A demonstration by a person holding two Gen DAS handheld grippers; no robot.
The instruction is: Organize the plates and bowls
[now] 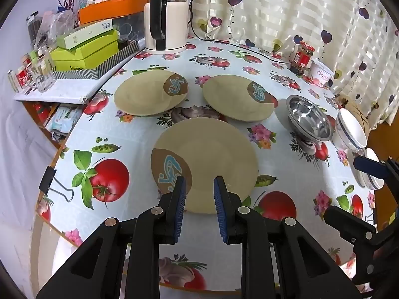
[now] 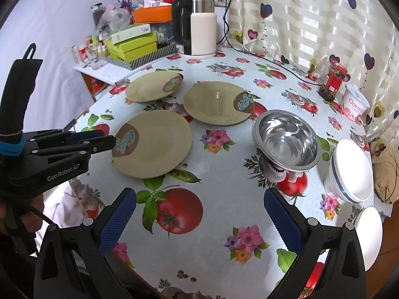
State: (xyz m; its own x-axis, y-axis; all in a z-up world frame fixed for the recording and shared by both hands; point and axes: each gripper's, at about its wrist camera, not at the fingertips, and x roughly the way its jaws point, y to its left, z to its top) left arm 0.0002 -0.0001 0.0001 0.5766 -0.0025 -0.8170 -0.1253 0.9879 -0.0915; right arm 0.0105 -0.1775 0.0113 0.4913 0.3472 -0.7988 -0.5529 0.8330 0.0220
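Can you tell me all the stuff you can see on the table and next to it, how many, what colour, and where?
round tan plates with a brown and blue patch: three, tan, middle of the table, lying apart
shiny steel bowl: one, silver, right of the plates
white bowls with a dark rim line: at least two, white, right edge of the table
white and black electric kettle: one, far side
red-lidded glass jar: one, by the curtain
white round tub: one, beside the jar
green boxes: a stack, side shelf at left
flowery tablecloth: one, pale blue with tomatoes
left claw: black with blue pads, slightly open, over the nearest plate
right claw: wide open, holding nothing
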